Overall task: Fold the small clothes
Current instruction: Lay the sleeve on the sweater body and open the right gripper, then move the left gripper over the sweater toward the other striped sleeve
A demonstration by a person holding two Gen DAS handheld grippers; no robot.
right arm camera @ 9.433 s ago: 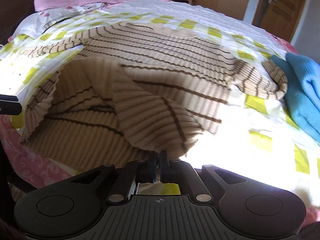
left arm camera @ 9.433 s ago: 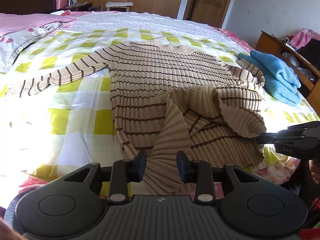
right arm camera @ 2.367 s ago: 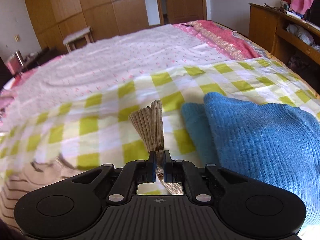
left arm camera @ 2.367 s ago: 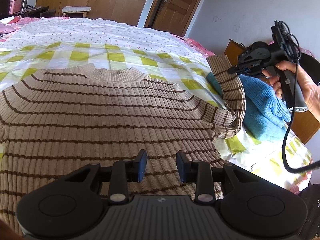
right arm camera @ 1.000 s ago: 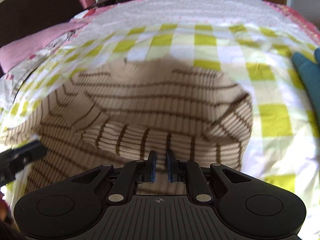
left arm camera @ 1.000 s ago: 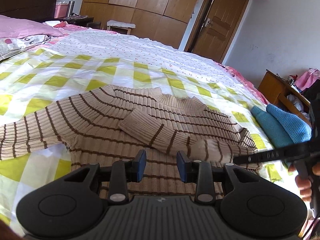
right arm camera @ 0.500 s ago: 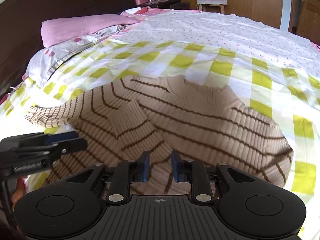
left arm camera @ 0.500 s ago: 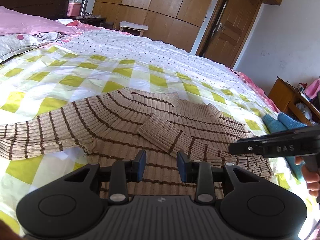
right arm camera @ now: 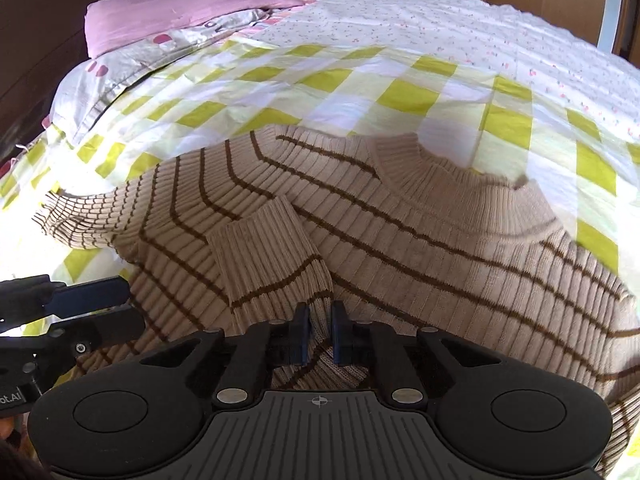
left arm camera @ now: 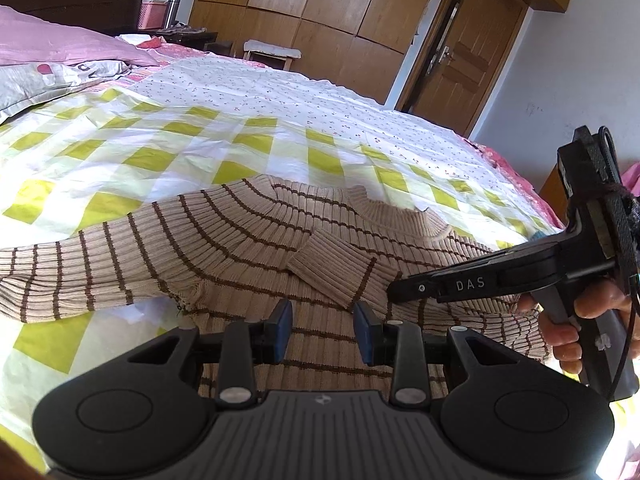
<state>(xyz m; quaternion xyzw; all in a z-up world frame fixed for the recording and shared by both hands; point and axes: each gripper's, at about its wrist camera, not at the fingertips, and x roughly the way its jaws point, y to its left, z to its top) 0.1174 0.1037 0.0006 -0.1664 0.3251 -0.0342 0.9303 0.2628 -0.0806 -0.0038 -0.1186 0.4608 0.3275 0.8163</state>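
While one sleeve is folded in and the other is not, the next fold (my read) turns on that spread sleeve.

Obs: beige rib-knit sweater with thin brown stripes [left arm camera: 256, 236] lies flat, front up, on the bed's yellow-green check sheet [left arm camera: 160, 140], collar at 12 o'clock in both views. Folded sleeve [left arm camera: 340, 268] lies across the chest, cuff near the middle. Outstretched sleeve [left arm camera: 80, 276] runs from the shoulder to 9 o'clock in the left wrist view, long axis approx 9–3, cuff end past the frame edge.

Left gripper [left arm camera: 323, 330]: jaws part open, nothing btwn them, hovering over the lower body of the sweater. Shoulder of the spread sleeve sits at approx 10 o'clock from it, close by.

Right gripper [right arm camera: 320, 332]: over the folded sleeve near its lower edge, held in the person's hand [left arm camera: 576, 320]. Jaws have just been closing and stand nearly together. Knit shows in the slit, but cannot tell whether the pads pinch it or it simply lies beneath.

Judgement: left hand is the nearer one to the spread sleeve, since the right is on the far side of the chest. Sleeve needs a pick somewhere along its length and a carry toward 3 o'clock, over the first.

Risk: soft knit may drag the shoulder.
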